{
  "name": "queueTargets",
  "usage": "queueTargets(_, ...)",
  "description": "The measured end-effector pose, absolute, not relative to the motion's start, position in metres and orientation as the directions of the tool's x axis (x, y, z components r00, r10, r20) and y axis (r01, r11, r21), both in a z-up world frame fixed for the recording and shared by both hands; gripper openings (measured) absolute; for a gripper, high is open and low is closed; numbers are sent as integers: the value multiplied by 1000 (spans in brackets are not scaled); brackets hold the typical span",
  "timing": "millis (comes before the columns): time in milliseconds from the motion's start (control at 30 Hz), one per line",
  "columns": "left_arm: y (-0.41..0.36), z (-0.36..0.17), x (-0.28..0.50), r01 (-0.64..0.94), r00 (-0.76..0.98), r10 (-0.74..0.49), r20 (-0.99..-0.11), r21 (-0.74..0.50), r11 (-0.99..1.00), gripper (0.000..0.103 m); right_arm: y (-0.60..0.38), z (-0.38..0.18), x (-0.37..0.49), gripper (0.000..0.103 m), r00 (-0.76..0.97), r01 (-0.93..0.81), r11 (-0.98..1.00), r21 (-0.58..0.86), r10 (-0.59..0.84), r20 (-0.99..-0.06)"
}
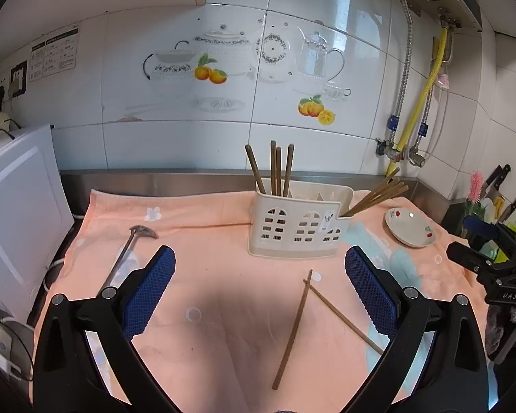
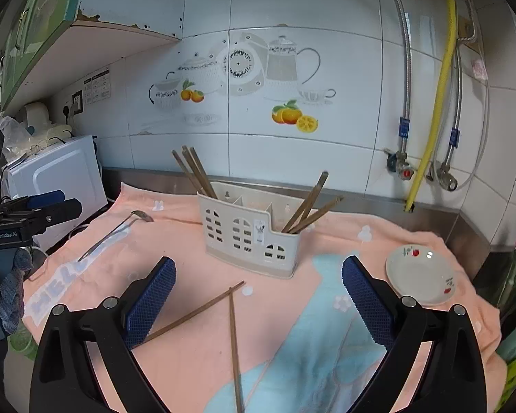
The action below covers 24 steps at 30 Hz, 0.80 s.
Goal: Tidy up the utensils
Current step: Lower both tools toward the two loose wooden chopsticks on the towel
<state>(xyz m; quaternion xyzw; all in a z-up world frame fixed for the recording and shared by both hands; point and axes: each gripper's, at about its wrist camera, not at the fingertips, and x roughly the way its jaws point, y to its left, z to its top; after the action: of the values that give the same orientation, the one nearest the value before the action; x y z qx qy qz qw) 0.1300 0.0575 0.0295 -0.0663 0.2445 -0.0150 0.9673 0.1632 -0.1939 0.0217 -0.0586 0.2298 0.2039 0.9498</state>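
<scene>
A cream utensil holder (image 1: 301, 222) (image 2: 251, 232) stands on the pink towel (image 1: 206, 227) (image 2: 175, 241), with several brown chopsticks upright in its left end (image 1: 277, 170) (image 2: 194, 172) and several leaning out of its right end (image 1: 378, 196) (image 2: 309, 204). Two loose chopsticks (image 1: 294, 327) (image 2: 232, 330) lie crossed on the towel in front of it. A metal spoon (image 1: 129, 247) (image 2: 115, 230) lies at the left. My left gripper (image 1: 259, 275) is open and empty above the loose chopsticks. My right gripper (image 2: 258, 282) is open and empty over them too.
A small white dish (image 1: 411, 226) (image 2: 421, 273) sits on the towel at the right. A white appliance (image 1: 17, 213) (image 2: 62, 175) stands at the left edge. Pipes and valves (image 1: 400, 151) (image 2: 426, 168) run down the tiled wall. Knives (image 1: 505, 192) stand at the far right.
</scene>
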Motion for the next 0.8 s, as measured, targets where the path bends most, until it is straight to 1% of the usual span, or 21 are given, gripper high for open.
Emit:
queueTargets(133, 54, 23, 124, -8, 879, -43, -476, -106, 994, 98, -195, 9, 159, 94, 802, -417, 909, -10, 363, -474)
queueTargets(433, 50, 3, 119, 0, 860, -64, -507, -126, 992, 98, -202, -25, 149, 94, 773, -415, 909, 33, 372, -515)
queueTargets(800, 40, -31, 117, 24, 826, -86, -557, -119, 993, 98, -210, -72, 137, 94, 752, -392, 919, 36, 343, -562)
